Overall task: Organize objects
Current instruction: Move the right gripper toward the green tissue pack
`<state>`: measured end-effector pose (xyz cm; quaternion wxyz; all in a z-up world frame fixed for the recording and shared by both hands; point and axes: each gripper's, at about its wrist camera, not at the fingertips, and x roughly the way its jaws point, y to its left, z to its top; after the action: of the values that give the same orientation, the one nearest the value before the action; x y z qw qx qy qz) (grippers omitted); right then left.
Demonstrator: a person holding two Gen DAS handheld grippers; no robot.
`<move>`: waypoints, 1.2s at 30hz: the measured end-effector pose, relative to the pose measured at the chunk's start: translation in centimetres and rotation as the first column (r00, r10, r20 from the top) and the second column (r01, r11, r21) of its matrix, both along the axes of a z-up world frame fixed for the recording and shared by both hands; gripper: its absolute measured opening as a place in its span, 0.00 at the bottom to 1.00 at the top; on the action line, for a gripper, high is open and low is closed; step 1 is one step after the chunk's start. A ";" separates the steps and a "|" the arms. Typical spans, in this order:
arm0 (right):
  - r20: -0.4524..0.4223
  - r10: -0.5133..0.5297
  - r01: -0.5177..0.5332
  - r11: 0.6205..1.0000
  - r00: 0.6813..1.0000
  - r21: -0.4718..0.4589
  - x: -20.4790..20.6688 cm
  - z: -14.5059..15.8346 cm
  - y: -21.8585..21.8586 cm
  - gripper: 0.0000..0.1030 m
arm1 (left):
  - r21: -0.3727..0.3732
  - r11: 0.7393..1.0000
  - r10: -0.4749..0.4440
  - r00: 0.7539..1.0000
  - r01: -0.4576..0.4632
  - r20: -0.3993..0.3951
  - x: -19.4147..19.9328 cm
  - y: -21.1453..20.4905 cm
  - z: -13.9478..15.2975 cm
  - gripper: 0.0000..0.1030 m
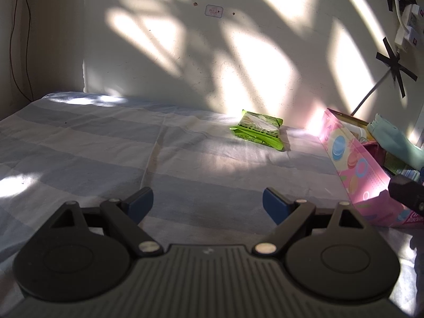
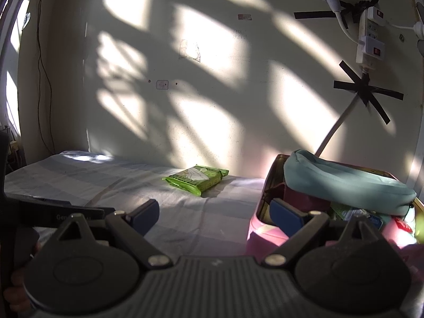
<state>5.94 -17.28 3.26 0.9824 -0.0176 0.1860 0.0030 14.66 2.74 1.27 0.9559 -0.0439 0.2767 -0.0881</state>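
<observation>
Pink cardboard box is packed; a green foil packet remains on the far bed. Both grippers' fingers gape empty.

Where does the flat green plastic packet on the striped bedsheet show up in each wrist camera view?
Left wrist view: the flat green plastic packet lies right of centre, near the wall, left of the pink cardboard box.
Right wrist view: the packet lies just left of centre, left of the box.
Shared landmark: the black tape cross on the wall.
</observation>
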 end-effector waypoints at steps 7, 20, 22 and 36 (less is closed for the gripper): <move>-0.004 0.001 -0.001 1.000 1.000 0.000 0.1 -0.1 0.0 0.91 | -0.005 1.000 -0.006 1.000 0.006 -0.005 0.0 0.0 0.0 0.89; -0.005 0.012 -0.012 1.000 1.000 -0.013 0.3 -0.4 0.6 0.91 | -0.015 1.000 0.002 1.000 -0.002 -0.001 -0.1 0.2 0.1 0.89; -0.006 0.017 -0.017 1.000 1.000 -0.016 0.4 -0.4 0.6 0.91 | -0.016 1.000 0.001 1.000 -0.001 0.002 -0.2 0.2 0.1 0.89; -0.017 0.024 -0.024 0.999 1.000 -0.024 0.7 -0.6 1.2 0.91 | -0.026 1.000 -0.005 1.000 0.005 0.003 -0.4 0.2 0.3 0.89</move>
<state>6.62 -16.12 2.65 0.9805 -0.0316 0.1938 0.0127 14.22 2.97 1.54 0.9554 -0.0556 0.2741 -0.0943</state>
